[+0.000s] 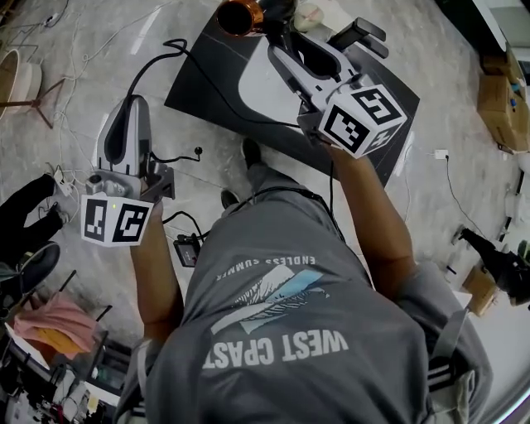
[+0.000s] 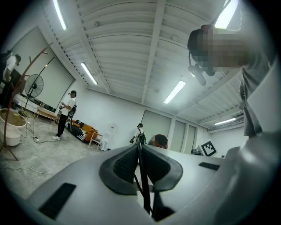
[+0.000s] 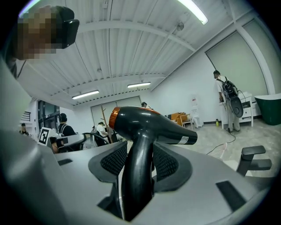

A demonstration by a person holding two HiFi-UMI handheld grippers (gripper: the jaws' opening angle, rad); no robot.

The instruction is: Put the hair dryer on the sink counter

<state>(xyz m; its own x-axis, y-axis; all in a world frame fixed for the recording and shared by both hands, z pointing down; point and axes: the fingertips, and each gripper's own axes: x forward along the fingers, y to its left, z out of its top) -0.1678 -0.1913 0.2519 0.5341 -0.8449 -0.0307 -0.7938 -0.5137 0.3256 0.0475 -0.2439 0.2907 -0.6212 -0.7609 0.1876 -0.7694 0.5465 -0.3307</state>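
The right gripper (image 3: 139, 161) is clamped on the handle of the glossy black hair dryer with a copper-coloured rear ring (image 3: 147, 125). Both ribbed pads press the handle's sides, so the barrel stands clear above the jaws and can be lowered without letting go. In the head view the right gripper (image 1: 281, 48) carries the hair dryer (image 1: 240, 16) over the far edge of the dark rectangular desk with a pale basin-shaped hollow (image 1: 192, 89). That is probably the sink counter, though the steep angle makes it hard to confirm. The hair dryer is in the air above the desk, not yet resting on it.

The left gripper (image 2: 142, 169) is closed tight on the thin black power cord (image 2: 140, 154), which runs upright between its pads. From the head view, the left gripper (image 1: 126, 116) is held off the desk's near-left corner, over the floor. The power cord (image 1: 175, 43) loops from the hair dryer across the desk's left end toward it. Holding the cord apart like this looks meant to keep the slack from dragging or snagging during the set-down.

Brown cardboard boxes (image 1: 501, 99) sit well to the desk's right, and a pink cloth (image 1: 58, 319) lies far off its near-left corner. A small black box (image 1: 186, 248) lies on the floor just off its near edge. None of these blocks the desk. The stretch of cord draped across the desk is the likeliest thing to end up under the hair dryer.
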